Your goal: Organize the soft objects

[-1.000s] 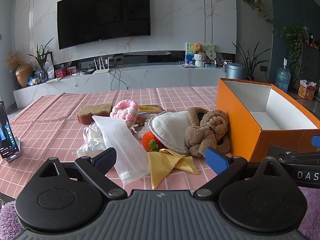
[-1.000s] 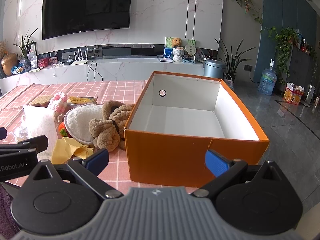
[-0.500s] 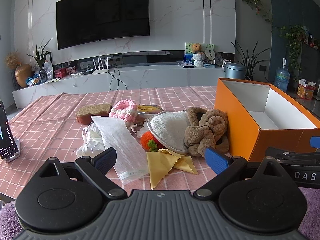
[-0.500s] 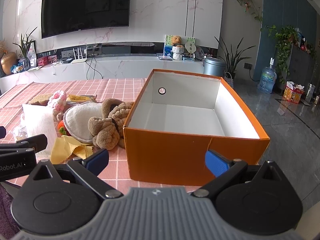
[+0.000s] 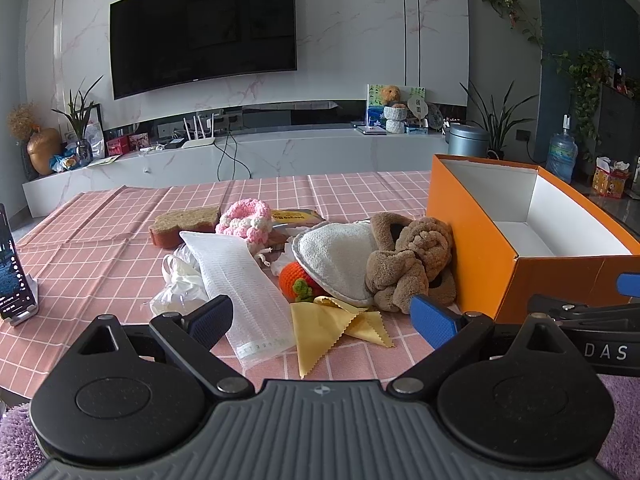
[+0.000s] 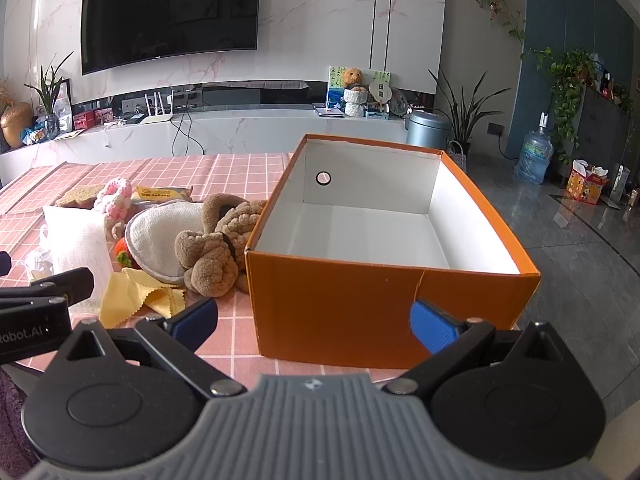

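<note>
Both claws hover low at the near edge of the worktop (image 5: 100,248), which wears a pink checked cloth, and both are released, jaws spread wide with nothing between them.

Seen from the left claw (image 5: 322,320), the pile of soft things lies straight ahead and just beyond the fingertips. Far left of it, a phone (image 5: 12,272) stands on a small stand. Ahead-left, a crinkled clear bag (image 5: 176,284) sits beside a white mesh pouch (image 5: 240,284), a long flat rectangle whose long axis runs away from the claw, its near end between the jaws' line. Behind it lie a brown sponge slab (image 5: 182,224) and a pink-and-white crochet ring (image 5: 244,220), with a yellow packet (image 5: 294,216) further back. Directly ahead, a thin yellow cloth (image 5: 324,330) with zigzag edges lies folded flat, nearest of all. Beyond it are an orange knitted ball (image 5: 296,278), a cream fleecy pad (image 5: 340,258) propped at a tilt, and a brown knotted plush (image 5: 408,264) that touches the box wall.

Ahead-right of this claw stands the orange box (image 5: 476,248), card, white inside and open-topped. From the right claw (image 6: 314,318) the box (image 6: 332,300) is dead ahead and appears to hold nothing, while the pile is off to its left.

So the left claw is the nearer to every soft thing, and the cloth or pouch looks the likely first pick; each would then travel right, into the box. Thin flat fabric may need a pinch at a raised fold.
</note>
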`<state>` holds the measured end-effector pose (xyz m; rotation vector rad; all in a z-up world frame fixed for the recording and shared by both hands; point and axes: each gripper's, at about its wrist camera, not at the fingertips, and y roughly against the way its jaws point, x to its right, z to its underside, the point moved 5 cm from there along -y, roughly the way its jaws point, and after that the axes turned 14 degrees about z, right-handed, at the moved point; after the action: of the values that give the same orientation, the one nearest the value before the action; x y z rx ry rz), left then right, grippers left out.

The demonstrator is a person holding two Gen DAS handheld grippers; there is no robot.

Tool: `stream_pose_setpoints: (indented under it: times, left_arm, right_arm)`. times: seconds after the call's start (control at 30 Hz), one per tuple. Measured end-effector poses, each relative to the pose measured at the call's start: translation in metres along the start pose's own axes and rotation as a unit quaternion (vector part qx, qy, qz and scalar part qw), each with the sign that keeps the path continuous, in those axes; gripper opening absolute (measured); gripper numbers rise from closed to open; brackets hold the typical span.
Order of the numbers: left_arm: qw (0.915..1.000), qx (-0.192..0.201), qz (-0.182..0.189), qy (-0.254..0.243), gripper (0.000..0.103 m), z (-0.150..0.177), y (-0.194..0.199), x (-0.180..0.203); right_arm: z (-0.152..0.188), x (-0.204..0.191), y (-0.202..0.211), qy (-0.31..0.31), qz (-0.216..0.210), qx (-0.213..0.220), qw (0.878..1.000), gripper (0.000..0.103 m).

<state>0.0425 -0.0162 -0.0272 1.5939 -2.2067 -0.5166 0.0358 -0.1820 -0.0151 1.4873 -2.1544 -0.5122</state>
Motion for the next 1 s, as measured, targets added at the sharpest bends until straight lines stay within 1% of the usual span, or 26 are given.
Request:
stream_pose_setpoints:
  times: [0.33,0.37,0.4,0.57,0.7,0.77,0.83,0.93,1.0]
  left_arm:
    - [1.0,0.005,0.004,-0.003,0.103,-0.001,0.003,-0.002]
    - [1.0,0.004,0.007,-0.002,0.101,-0.001,0.003,-0.002]
    - [0.9999,0.002,0.011,0.0,0.099,-0.001,0.004,-0.003]
    - [0.9994,-0.005,0.035,0.002,0.098,-0.002,0.002,-0.004]
    - [0.9993,-0.003,0.037,0.009,0.098,-0.005,0.002,-0.009]
    - [0.999,0.005,0.041,0.017,0.097,-0.008,0.003,-0.014]
    - [0.9986,0.001,0.049,0.018,0.095,-0.011,0.0,-0.018]
    - [0.9983,-0.005,0.052,0.026,0.094,-0.013,-0.004,-0.029]
    - [0.9983,-0.01,0.05,0.027,0.094,-0.013,-0.008,-0.036]
  right_arm:
    - [-0.001,0.0,0.0,-0.002,-0.003,0.0,1.0,0.101]
    - [-0.002,0.0,0.001,-0.002,-0.003,0.003,1.0,0.101]
    - [-0.002,0.0,0.002,-0.001,-0.005,0.007,1.0,0.101]
    - [-0.007,-0.005,0.01,0.01,-0.019,0.04,0.999,0.1]
    - [-0.015,-0.011,0.012,0.018,-0.034,0.058,0.998,0.1]
    - [-0.019,-0.014,0.012,0.024,-0.043,0.065,0.997,0.1]
    - [-0.023,-0.018,0.011,0.03,-0.054,0.071,0.996,0.1]
    - [-0.029,-0.027,0.012,0.047,-0.07,0.089,0.992,0.097]
    - [-0.033,-0.035,0.014,0.068,-0.083,0.109,0.988,0.093]
